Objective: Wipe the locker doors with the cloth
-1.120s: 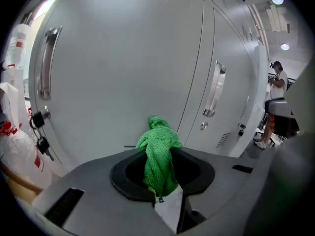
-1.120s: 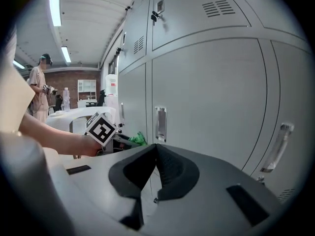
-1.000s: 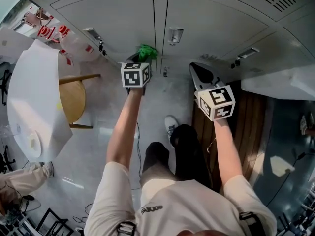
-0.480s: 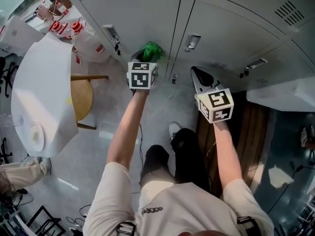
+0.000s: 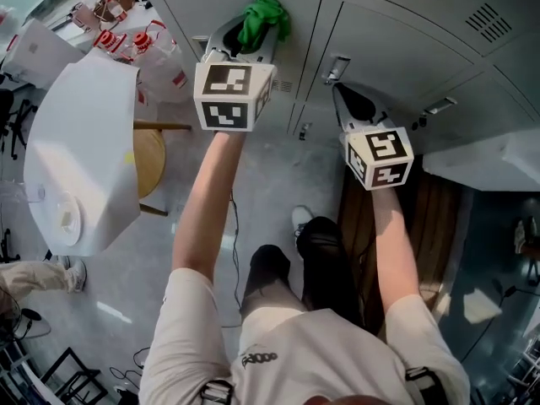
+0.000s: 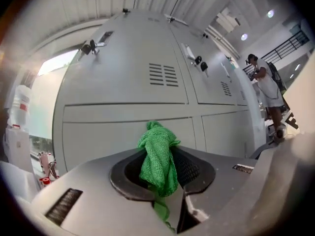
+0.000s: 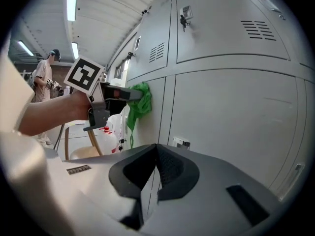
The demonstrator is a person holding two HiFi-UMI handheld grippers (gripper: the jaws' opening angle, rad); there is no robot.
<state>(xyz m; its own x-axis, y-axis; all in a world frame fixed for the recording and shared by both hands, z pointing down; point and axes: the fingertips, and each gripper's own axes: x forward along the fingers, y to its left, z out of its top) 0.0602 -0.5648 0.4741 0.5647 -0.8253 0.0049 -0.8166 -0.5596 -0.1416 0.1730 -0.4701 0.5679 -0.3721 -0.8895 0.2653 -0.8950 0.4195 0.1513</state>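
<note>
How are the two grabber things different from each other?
The left gripper is pinching the green cloth, but the right gripper is shut with nothing in it. In the head view, the left gripper is held higher up the locker doors than the right gripper. Both are grey and point at the locker doors.
</note>
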